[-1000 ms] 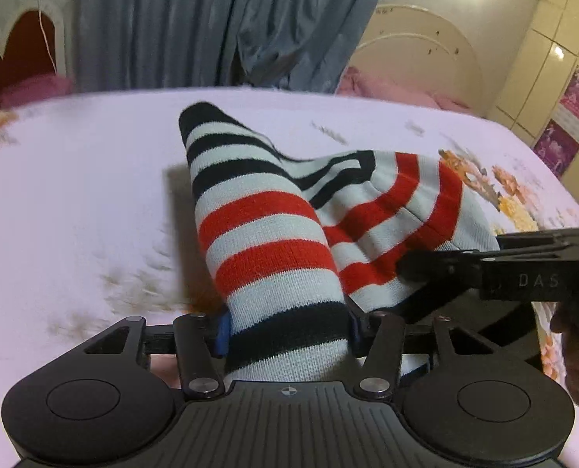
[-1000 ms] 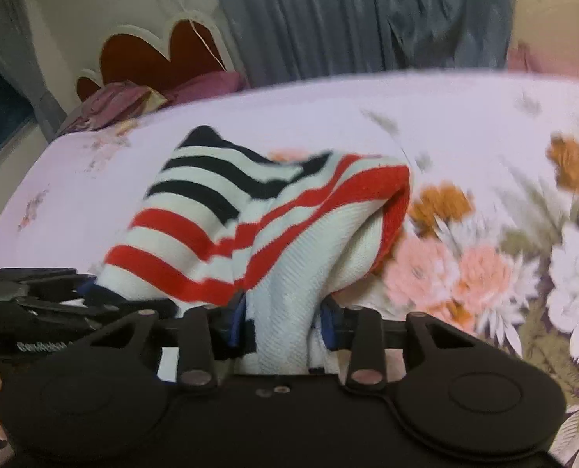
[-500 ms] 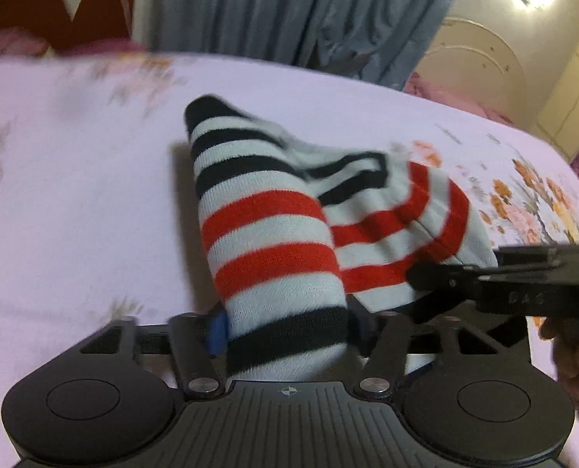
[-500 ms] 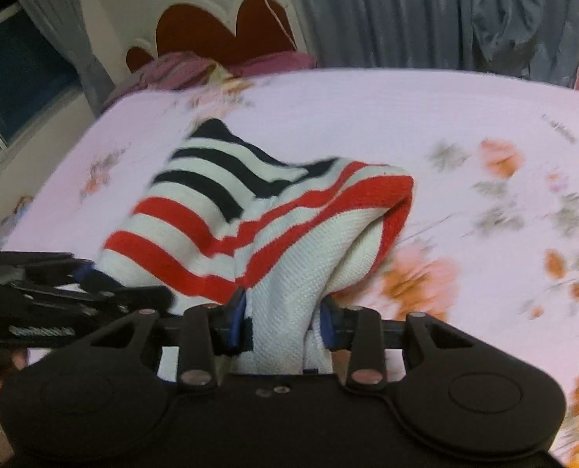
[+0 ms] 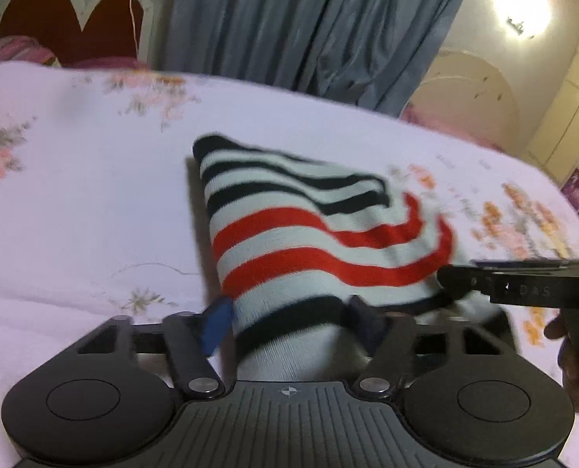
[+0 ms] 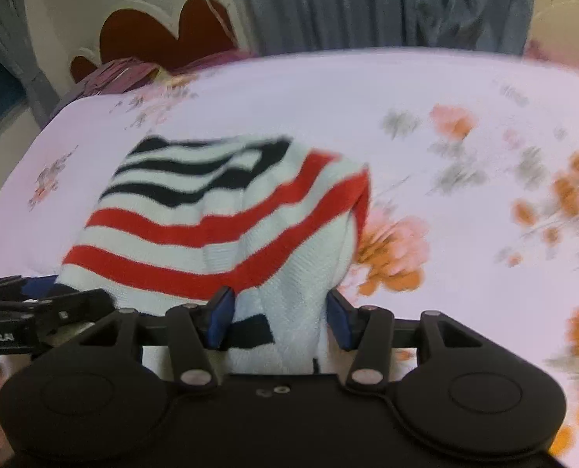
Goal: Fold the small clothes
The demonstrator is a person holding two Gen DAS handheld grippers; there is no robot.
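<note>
On the floral bedsheet, seen from the left wrist camera, lies one striped knit garment — black bands at its far end, two red bands nearer, one black band at the near hem. The left gripper has that hem between its two blue-padded fingers; its jaws are closing, with a sliver of gap on the left pad's side, so the cloth sits between them rather than firmly pinched. Just right of the garment, one other black gripper body reaches in, with part of a hand behind it. One grey curtain and one red scalloped headboard stand beyond the garment. From the right wrist camera, the same garment rests on the sheet, its right edge folded over to show the white inside. The right gripper straddles the near edge — jaws opening, both pads standing slightly off the bunched cloth.
</note>
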